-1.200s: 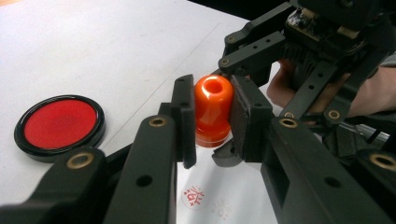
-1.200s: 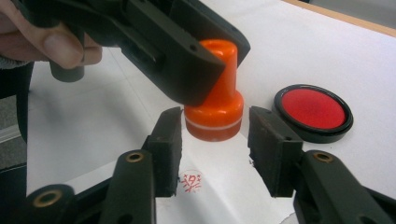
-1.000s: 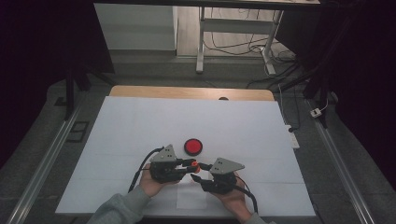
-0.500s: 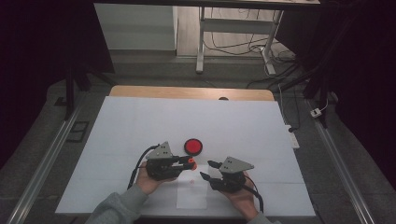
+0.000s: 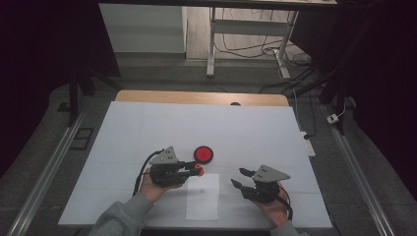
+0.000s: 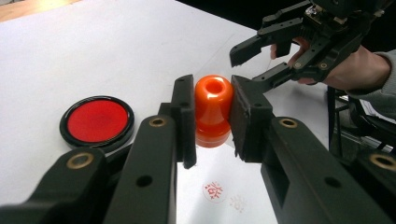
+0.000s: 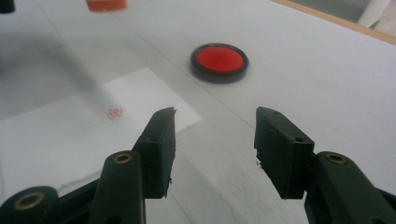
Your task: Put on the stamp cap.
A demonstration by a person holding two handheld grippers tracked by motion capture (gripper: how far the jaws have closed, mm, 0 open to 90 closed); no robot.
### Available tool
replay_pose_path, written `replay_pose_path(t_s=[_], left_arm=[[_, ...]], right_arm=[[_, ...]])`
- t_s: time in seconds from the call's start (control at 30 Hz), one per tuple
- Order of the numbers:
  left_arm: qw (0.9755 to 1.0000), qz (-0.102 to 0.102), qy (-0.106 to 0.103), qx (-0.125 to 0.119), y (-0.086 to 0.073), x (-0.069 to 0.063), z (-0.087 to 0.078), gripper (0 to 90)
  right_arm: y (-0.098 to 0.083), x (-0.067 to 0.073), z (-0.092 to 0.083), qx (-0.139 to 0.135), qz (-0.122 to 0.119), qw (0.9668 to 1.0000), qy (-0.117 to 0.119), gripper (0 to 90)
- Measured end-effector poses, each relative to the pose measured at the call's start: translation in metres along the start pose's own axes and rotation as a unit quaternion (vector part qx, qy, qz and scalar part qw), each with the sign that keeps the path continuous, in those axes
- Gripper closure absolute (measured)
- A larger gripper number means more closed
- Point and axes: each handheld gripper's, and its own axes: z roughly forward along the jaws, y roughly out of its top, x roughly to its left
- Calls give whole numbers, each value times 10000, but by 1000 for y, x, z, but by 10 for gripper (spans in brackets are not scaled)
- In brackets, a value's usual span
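Stamping work at a table, seen at the instant between presses. Nearest the person, the left gripper (image 6: 212, 116) is clamped on an orange stamp (image 6: 213, 111), its two pads pressing the stamp's sides so that the rounded, dimpled top points away along the jaws. Just beneath the held stamp lies a white paper sheet (image 5: 202, 195) bearing a red seal mark (image 6: 214, 191) and a fainter one beside it. To that gripper's left side, on the white table cover (image 5: 147, 128), rests the round red ink pad (image 6: 97, 122), apart from the jaws. Across the sheet, the right gripper (image 7: 212, 140) stands with its jaws apart and nothing between them; the sheet's corner lies ahead of its tips, the ink pad farther off.

Risks, as judged from this arrangement: the stamp's glossy, curved body may twist or slip in the pads when pressed down, smearing the print. The sheet lies loose, held by neither gripper, so it may lift with the stamp or slide. A fresh press may overlap the existing marks. The trailing cable could drag across the ink pad.
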Motion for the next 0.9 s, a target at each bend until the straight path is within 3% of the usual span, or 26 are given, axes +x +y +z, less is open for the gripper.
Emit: replay_pose_path(t_s=[0.27,0.6,0.9], left_arm=[[9999,-57,85,-29,2,6,-7,718],[9995,-96,267,-162,9,15,-23,719],[9987,-130,405,-272,12,24,-36,719]], right_arm=[[-14,-18,-22,43,164,9993,-321,481],[-32,-38,-45,16,416,9977,-536,480],[-34,-42,-46,25,450,9975,-543,485]])
